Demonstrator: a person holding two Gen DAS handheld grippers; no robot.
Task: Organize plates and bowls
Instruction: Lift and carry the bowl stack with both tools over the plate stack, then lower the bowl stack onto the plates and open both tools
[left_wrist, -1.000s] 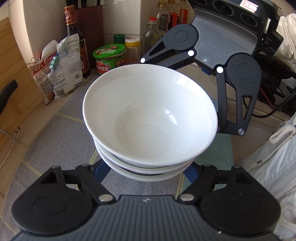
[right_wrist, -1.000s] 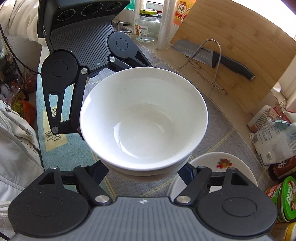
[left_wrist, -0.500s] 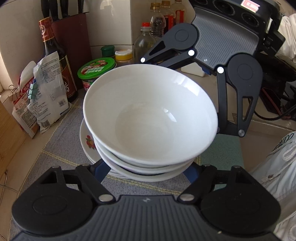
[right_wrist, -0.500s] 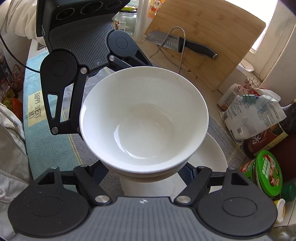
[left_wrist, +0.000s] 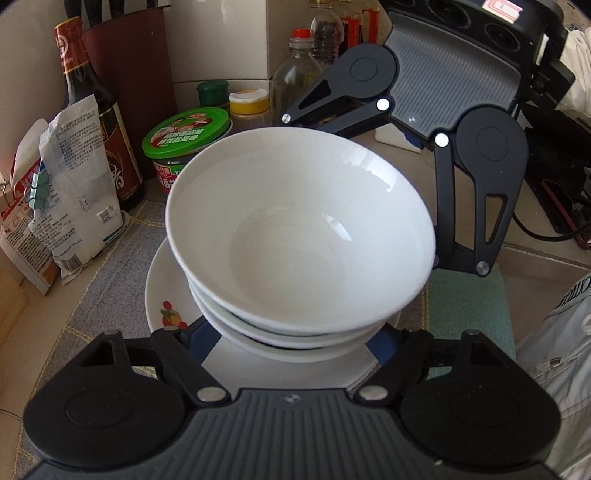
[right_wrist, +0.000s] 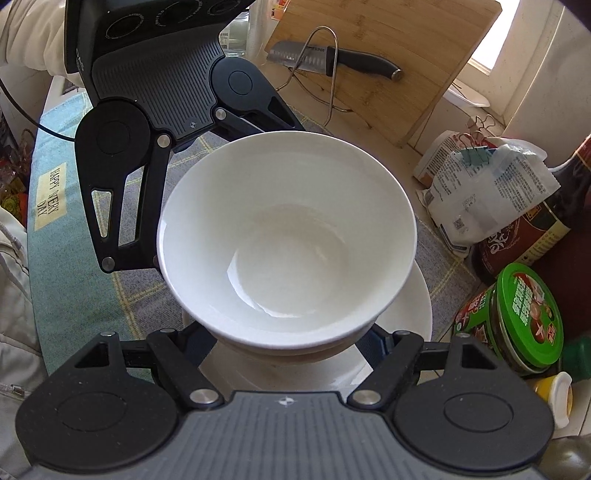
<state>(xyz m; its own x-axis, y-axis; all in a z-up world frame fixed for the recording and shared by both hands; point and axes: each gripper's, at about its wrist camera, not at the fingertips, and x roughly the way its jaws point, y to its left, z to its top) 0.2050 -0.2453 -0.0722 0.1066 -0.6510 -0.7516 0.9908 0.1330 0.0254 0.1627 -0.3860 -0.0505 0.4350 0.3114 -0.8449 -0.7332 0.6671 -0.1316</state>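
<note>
Both my claws, left claw (left_wrist: 291, 334) and right claw (right_wrist: 291, 345), clamp one stack of glossy white ceramic bowls (left_wrist: 299, 236) from opposite sides, above a fruit-printed white plate (left_wrist: 166, 295).

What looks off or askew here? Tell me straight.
The stack of white bowls sits unevenly nested, with the top bowl shifted sideways off the lower ones. It hangs above the fruit-patterned plate. A knife lies loose against the cutting board. Nothing is spilled or broken.

A home kitchen counter: beyond the tongs stand a soy sauce bottle (left_wrist: 90, 110), a green-lidded jar (left_wrist: 186, 146), a knife block (left_wrist: 129, 74) and clipped food bags (left_wrist: 70, 192); a kitchen knife (right_wrist: 332, 61) leans against a wooden cutting board (right_wrist: 388, 55).
</note>
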